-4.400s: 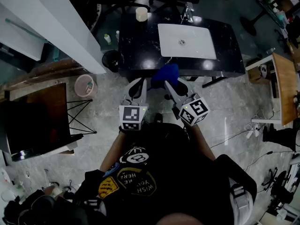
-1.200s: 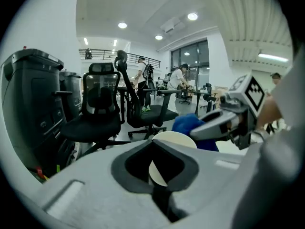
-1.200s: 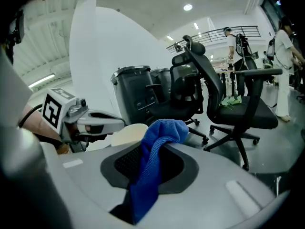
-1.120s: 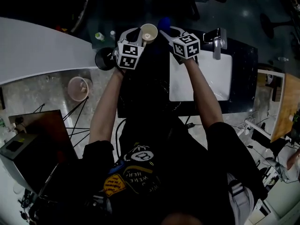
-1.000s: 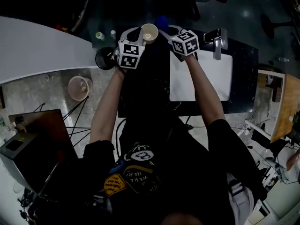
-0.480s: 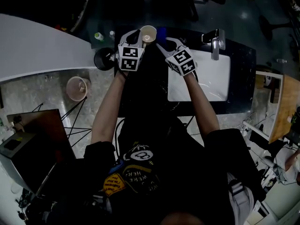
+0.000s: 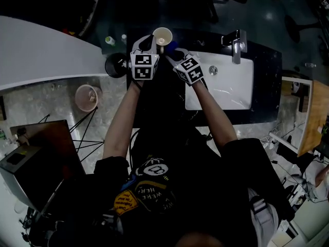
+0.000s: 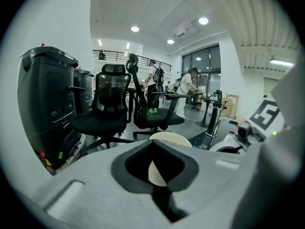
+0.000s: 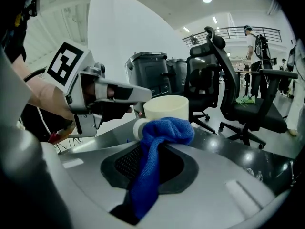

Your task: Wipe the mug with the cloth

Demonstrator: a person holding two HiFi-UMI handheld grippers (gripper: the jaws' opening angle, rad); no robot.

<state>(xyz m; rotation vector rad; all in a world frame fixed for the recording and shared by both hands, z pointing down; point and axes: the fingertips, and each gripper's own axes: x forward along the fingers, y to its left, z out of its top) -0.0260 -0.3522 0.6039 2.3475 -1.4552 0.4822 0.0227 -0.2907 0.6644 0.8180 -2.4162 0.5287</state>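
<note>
Blue cloth (image 9: 161, 136), one, pinched in right gripper (image 7: 171, 56), against one cream mug (image 9: 166, 108); left gripper (image 8: 155, 146) closed narrow on mug.

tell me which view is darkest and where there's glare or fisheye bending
Head view: darkest, dim all over, with only the white sink bright. Left gripper view: strong fisheye bending with black corners, and the ceiling lamps are blown out. Right gripper view: the same bending, small glare spots on the black counter, while the cloth and mug show clearly.
</note>
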